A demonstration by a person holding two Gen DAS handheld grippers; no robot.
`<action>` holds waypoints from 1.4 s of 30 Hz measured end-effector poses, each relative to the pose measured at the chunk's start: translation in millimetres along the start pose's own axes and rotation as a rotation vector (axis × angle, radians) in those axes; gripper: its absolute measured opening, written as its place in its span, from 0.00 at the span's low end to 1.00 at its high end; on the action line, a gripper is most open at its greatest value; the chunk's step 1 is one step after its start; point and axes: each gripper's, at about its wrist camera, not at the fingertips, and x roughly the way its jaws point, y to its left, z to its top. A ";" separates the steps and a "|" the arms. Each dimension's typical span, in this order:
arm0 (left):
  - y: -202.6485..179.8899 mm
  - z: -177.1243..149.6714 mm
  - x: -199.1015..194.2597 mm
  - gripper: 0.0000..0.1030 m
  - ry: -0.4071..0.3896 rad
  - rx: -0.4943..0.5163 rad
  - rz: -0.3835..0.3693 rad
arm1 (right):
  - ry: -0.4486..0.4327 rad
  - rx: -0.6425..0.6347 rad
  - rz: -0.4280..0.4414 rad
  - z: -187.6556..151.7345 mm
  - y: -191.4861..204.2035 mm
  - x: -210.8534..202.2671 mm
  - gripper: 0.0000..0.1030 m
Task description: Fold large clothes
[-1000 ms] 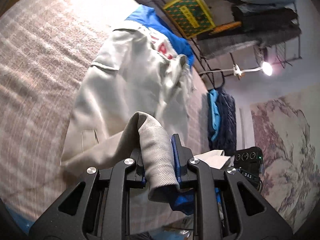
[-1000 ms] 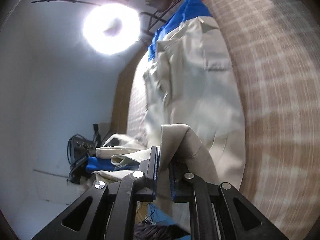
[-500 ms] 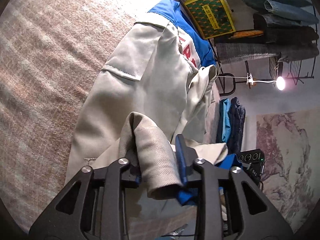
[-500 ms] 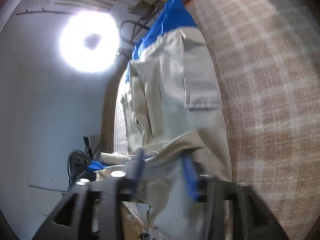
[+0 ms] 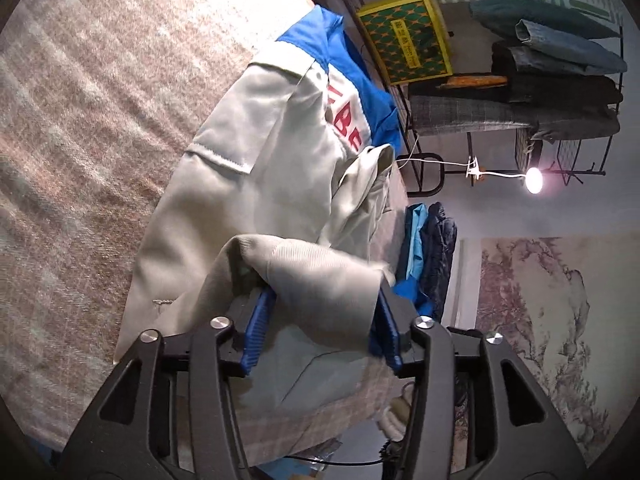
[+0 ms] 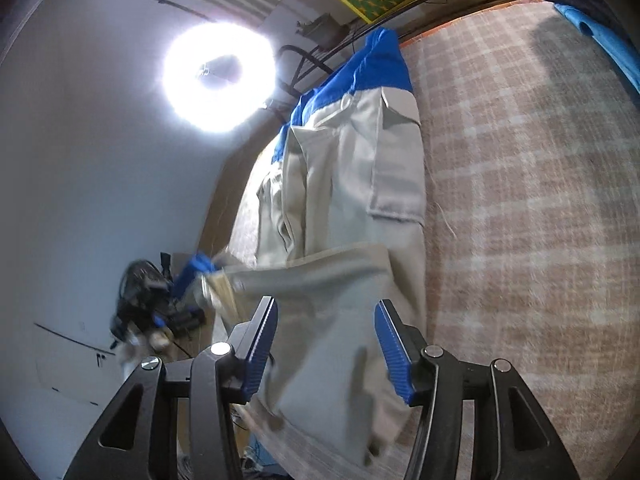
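Release was the step in hand: my left gripper (image 5: 320,332) had just been spreading, the folded hem draped loose between its jaws, my right gripper (image 6: 326,344) stood spread, and the jacket (image 5: 256,184) lay on the blanket (image 5: 80,120), so I judged backing out came next.

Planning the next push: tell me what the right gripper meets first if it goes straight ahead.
Probably the beige jacket itself: its folded hem lies between the right gripper's open jaws, unpinched, though depth is unclear.
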 end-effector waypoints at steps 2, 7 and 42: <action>-1.7 1.8 -4.9 0.49 -0.009 0.001 -0.009 | 0.015 -0.006 -0.001 -7.6 -3.2 2.5 0.52; -8.0 7.0 -25.0 0.54 -0.071 0.053 -0.014 | 0.044 -0.028 -0.025 -21.2 -8.6 8.3 0.50; -12.2 3.1 22.0 0.10 -0.141 0.484 0.244 | -0.107 -0.458 -0.224 -1.1 70.0 13.8 0.08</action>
